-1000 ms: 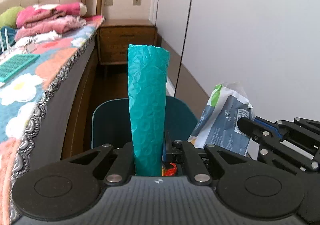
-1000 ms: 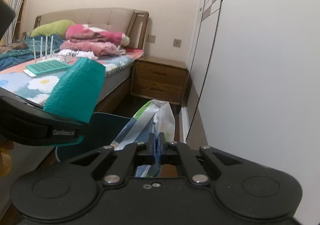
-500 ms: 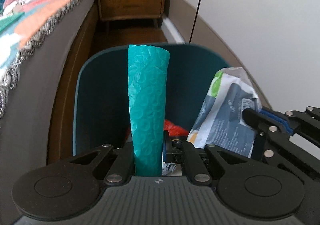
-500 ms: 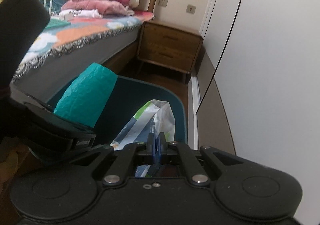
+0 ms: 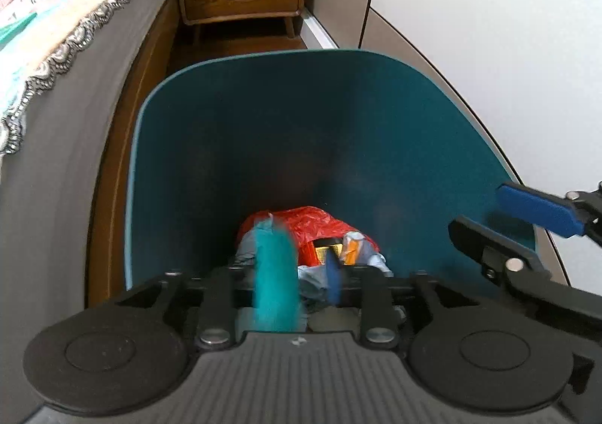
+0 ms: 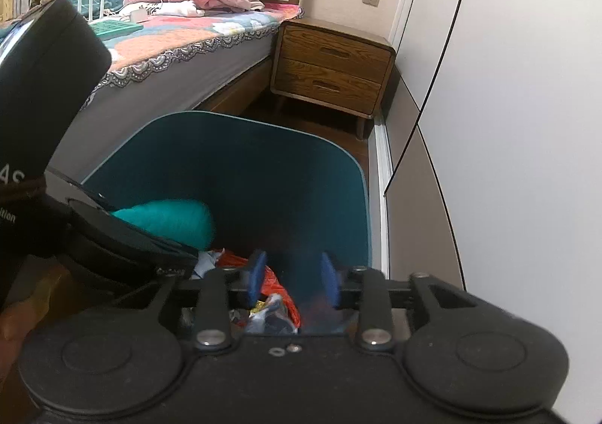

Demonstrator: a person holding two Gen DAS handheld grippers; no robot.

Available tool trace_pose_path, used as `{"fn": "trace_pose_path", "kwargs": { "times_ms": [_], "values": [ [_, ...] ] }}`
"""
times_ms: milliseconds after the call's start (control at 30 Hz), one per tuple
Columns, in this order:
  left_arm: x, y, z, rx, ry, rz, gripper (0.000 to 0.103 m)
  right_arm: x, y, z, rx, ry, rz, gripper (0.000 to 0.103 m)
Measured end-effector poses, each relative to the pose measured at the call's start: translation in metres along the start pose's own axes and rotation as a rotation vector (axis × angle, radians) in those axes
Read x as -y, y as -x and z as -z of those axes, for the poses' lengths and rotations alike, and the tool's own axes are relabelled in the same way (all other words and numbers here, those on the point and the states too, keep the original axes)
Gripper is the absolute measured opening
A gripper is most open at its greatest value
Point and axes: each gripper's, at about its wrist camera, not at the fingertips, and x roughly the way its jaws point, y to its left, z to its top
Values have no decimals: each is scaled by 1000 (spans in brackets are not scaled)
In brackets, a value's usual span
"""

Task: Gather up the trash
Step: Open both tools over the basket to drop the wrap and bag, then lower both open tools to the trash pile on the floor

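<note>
Both over the teal bin [image 5: 376, 115]. My left hand-held gripper [image 5: 297, 273] jaws opening, teal bubble mailer [image 5: 274, 273] blurred between them, not pinched. Right hand-held gripper [image 6: 293, 279] opening, empty; trash pile [image 5: 312, 232] at the bin bottom.

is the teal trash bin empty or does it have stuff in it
Not empty: the teal bin holds a red plastic bag and wrappers at the bottom.

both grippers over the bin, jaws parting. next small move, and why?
Probably hold the left gripper over the teal bin a beat, then lift both clear. Its jaws are opening and the blurred teal bubble mailer is between them, apparently dropping toward the red bag. The right gripper is opening too, with nothing between its pads.
</note>
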Motion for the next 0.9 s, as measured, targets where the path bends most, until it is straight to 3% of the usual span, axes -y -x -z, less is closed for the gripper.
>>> {"fn": "trace_pose_path", "kwargs": {
  "times_ms": [233,633,900],
  "values": [
    [7,40,8,101,-7,5,62,13,26,3,49,-40,-7,49],
    [23,112,60,221,2,7,65,37,95,45,117,-102,-66,69],
    [43,119,122,254,30,-19,66,41,97,114,39,-112,-69,74]
  ]
}}
